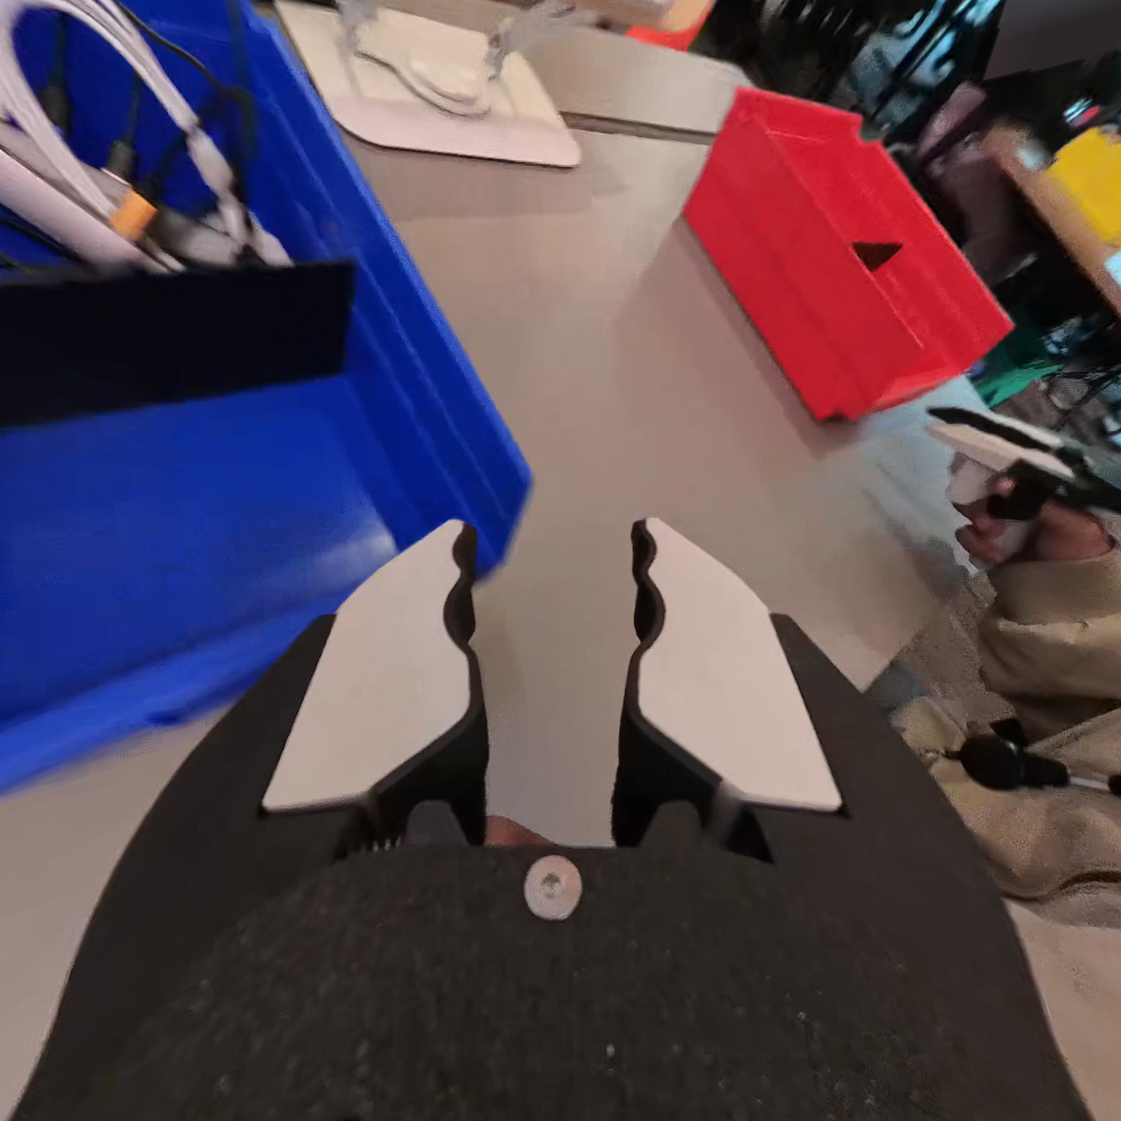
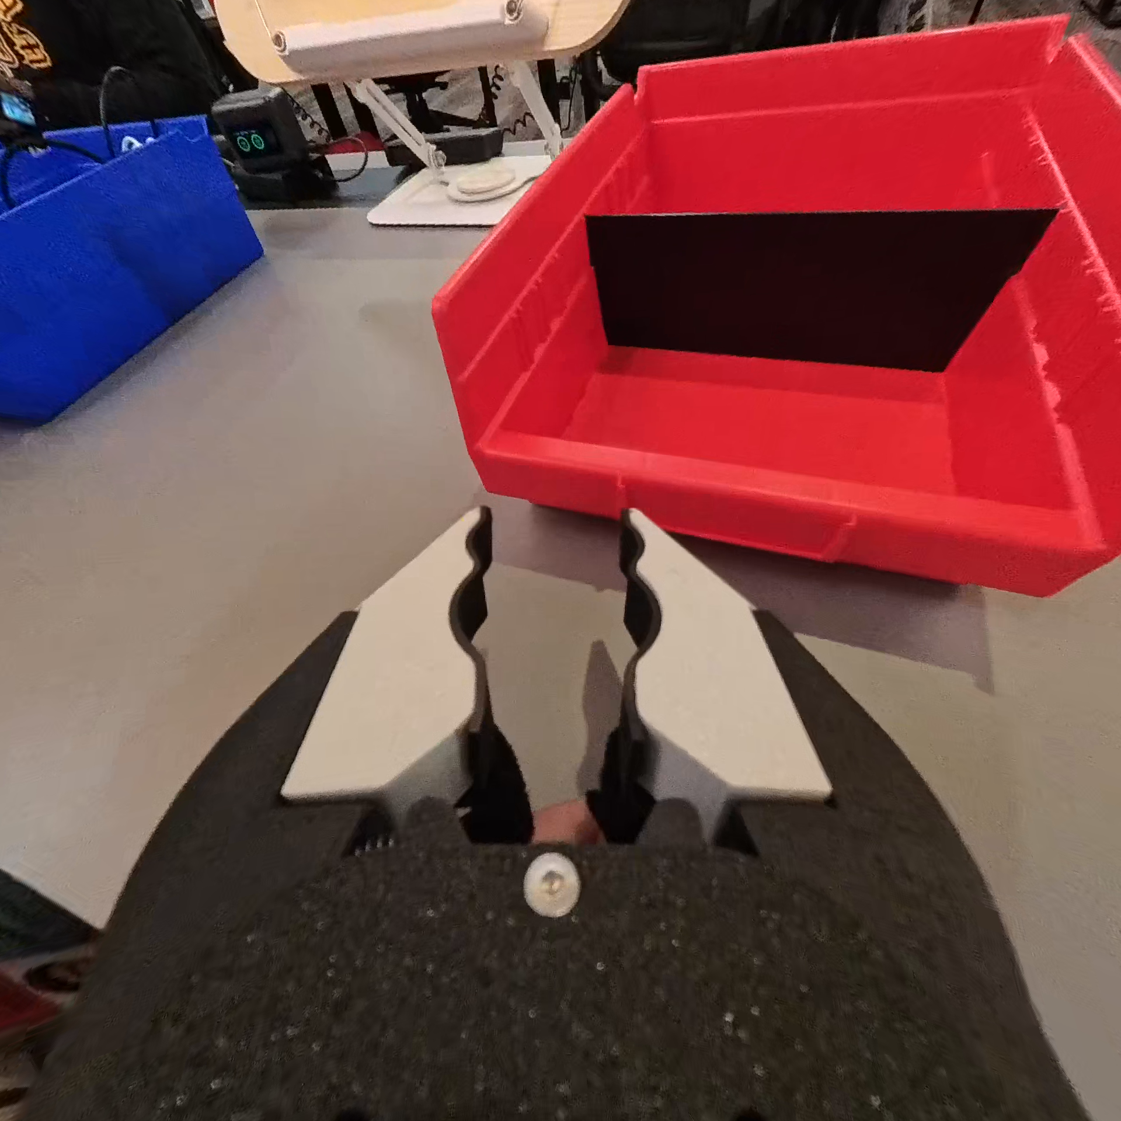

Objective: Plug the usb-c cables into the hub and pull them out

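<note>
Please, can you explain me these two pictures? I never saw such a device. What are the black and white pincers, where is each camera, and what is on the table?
Each picture comes from a camera on a hand-held gripper, looking along its two fingers. A person holds one per hand. The left gripper is open and empty, beside a blue bin holding cables. The right gripper is also open and empty, facing a red bin with a black divider; its near part looks empty. Both bins stand on a grey table. No hub is clearly visible.
</note>
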Demonstrator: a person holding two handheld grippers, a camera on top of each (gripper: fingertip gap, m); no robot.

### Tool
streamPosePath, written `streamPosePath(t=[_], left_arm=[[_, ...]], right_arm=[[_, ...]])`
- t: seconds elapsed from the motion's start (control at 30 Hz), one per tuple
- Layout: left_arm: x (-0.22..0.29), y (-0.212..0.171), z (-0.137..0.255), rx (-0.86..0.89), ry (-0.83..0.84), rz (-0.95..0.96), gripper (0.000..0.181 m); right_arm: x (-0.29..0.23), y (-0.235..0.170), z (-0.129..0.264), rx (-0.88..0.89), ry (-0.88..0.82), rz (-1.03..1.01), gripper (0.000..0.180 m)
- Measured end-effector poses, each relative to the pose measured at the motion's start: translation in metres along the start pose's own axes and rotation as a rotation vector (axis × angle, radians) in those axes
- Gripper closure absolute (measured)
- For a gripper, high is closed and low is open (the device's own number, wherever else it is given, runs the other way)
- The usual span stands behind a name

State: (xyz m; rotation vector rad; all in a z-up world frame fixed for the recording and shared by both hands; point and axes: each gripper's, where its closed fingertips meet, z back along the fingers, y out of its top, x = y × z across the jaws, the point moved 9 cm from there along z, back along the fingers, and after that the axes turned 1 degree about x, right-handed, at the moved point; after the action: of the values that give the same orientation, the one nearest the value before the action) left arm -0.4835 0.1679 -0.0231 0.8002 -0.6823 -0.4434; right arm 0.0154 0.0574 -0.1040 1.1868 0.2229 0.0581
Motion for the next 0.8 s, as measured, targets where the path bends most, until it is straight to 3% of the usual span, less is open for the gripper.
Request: streamPosePath(t=[0.17, 0.3, 0.47, 0.63, 0.8], left_arm=[[-0.085, 0.103, -0.026, -0.068, 0.213, 0.057, 0.131], [-0.166, 0.150, -0.071, -0.208, 0.421, 0.237, 0.133], [-0.202, 0.157, -0.124, -0.275, 0.404, 0.389, 0.133], [-0.220, 0.141, -0.145, -0.309, 0.503, 0.466, 0.134], [-0.229, 0.132, -0.151, -0.258, 0.371, 0.615, 0.156]], right_arm=[[-0.001, 0.002, -0.002, 0.013, 0.035, -0.026, 0.138], [-0.003, 0.002, -0.001, 0.017, 0.046, -0.018, 0.138], [-0.001, -0.002, 0.000, 0.002, 0.053, -0.023, 0.138], [0.005, -0.003, 0.006, 0.011, 0.054, -0.063, 0.138], [0.004, -0.001, 0.009, 0.033, 0.079, -0.085, 0.142]])
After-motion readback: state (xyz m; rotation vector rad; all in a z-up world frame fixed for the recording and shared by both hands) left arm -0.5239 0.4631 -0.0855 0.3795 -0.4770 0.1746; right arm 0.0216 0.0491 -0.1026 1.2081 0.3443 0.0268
